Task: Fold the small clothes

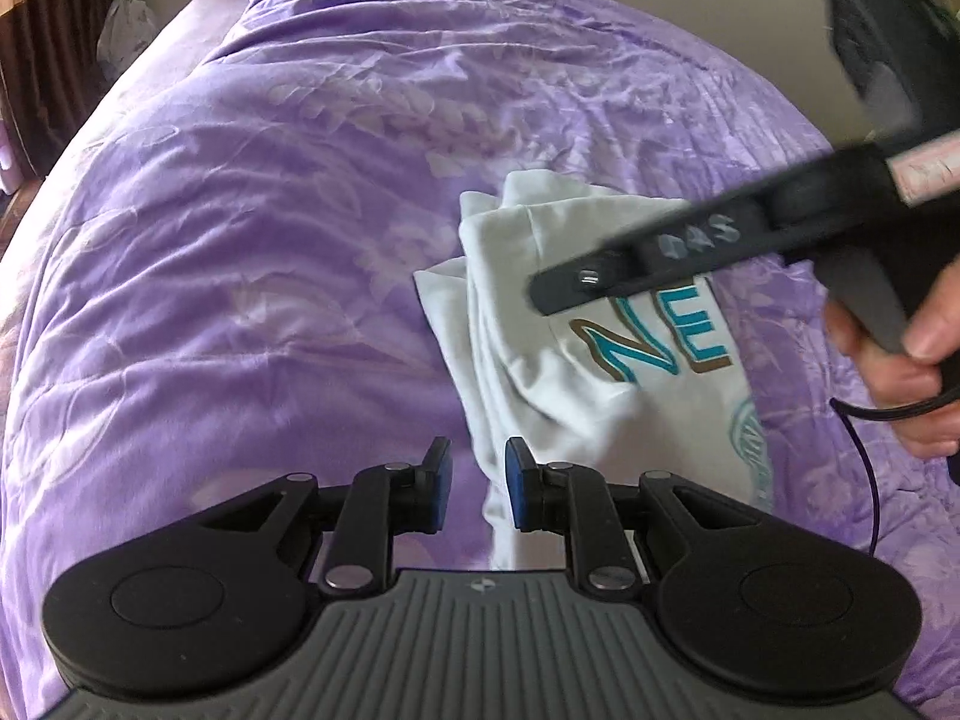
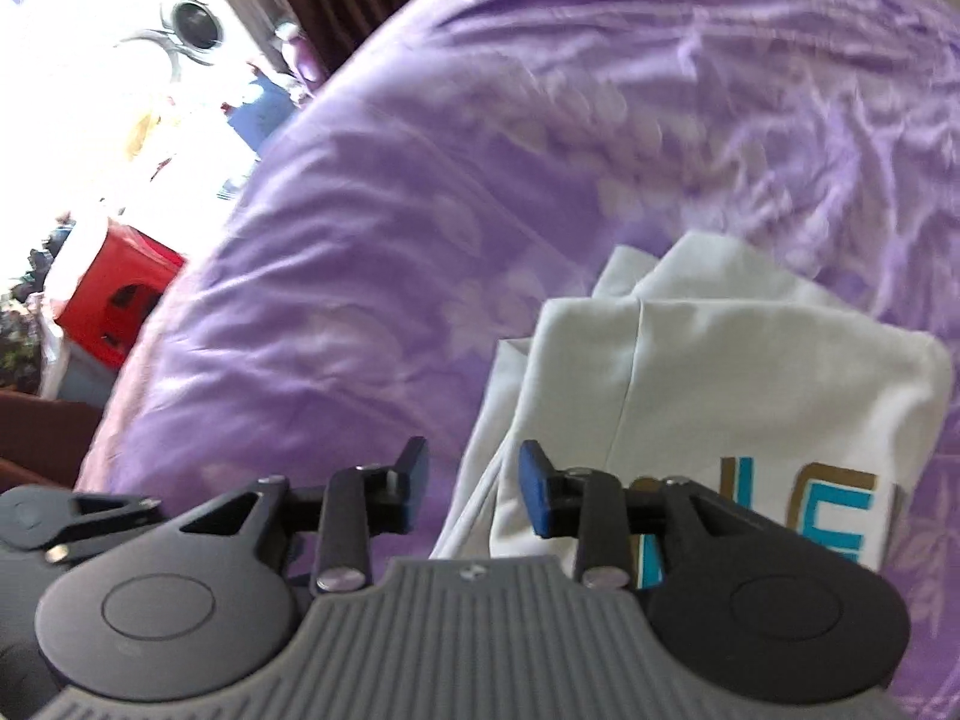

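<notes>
A purple bedspread [image 1: 240,240] with a pale leaf pattern covers the bed and fills most of both views. In the left wrist view, brown curtains [image 1: 42,48] hang at the far left edge. Low in the centre, the left gripper [image 1: 477,486] is released: its two blue-padded fingers [image 1: 443,477] stand apart with nothing between them, hovering just above the near edge of the cloth.

To the right of centre lies a white T-shirt [image 1: 576,384], folded into a loose, rumpled bundle on the bedspread, with teal letters edged in gold showing on its upper face. Above it, the right gripper [image 1: 543,294] reaches in from the right, blurred, seen side-on; this view does not reveal its state. The person's right hand [image 1: 912,360] grips its handle at the far right.

In the right wrist view, a red crate [image 2: 114,306] sits in the bright area at the left. The right gripper [image 2: 474,486] is released too, fingers [image 2: 534,489] parted and empty, with the white T-shirt [image 2: 720,372] lying just beyond and to its right.
</notes>
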### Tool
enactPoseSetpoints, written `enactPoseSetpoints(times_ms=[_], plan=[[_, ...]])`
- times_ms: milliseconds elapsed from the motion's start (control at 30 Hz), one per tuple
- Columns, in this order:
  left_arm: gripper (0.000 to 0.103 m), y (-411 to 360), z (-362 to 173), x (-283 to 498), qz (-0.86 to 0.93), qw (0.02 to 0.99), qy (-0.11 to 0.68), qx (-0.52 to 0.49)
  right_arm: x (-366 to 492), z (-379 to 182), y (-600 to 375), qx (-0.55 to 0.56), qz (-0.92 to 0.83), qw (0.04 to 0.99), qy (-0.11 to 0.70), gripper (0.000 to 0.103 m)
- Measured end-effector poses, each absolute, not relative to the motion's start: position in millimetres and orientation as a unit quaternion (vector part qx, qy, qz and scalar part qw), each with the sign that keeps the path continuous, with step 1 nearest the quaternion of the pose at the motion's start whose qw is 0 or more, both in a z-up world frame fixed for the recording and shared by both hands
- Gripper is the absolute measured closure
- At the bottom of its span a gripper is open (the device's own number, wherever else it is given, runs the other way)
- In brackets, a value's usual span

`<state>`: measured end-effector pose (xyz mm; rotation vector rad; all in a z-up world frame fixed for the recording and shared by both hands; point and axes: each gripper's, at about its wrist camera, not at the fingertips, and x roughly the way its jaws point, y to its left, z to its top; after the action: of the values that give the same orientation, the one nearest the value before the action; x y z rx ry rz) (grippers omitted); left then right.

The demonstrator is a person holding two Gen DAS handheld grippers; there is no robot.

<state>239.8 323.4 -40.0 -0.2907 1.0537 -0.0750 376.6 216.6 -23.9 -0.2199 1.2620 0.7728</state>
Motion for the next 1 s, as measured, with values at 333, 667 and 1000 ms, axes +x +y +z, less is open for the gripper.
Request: enactPoseSetpoints(times_ms=[333,667,1000], plan=[[0.040,315.3,-15.2,217.2,-0.049,0.849,0.459,-0.256,338.6,-10.3,125.9,-0.147,0.328,0.752,0.552,0.071],[0.055,309.3,-75.6,248.0,-0.007,0.792,0.514,-0.328,303.5,-65.3,35.0,-0.160,0.306,0.726,0.595,0.055],[0.100,270.6,-24.5,211.9,-0.038,0.868,0.452,-0.202,283.6,-93.4,20.9,-0.183,0.291,0.721,0.601,0.043]])
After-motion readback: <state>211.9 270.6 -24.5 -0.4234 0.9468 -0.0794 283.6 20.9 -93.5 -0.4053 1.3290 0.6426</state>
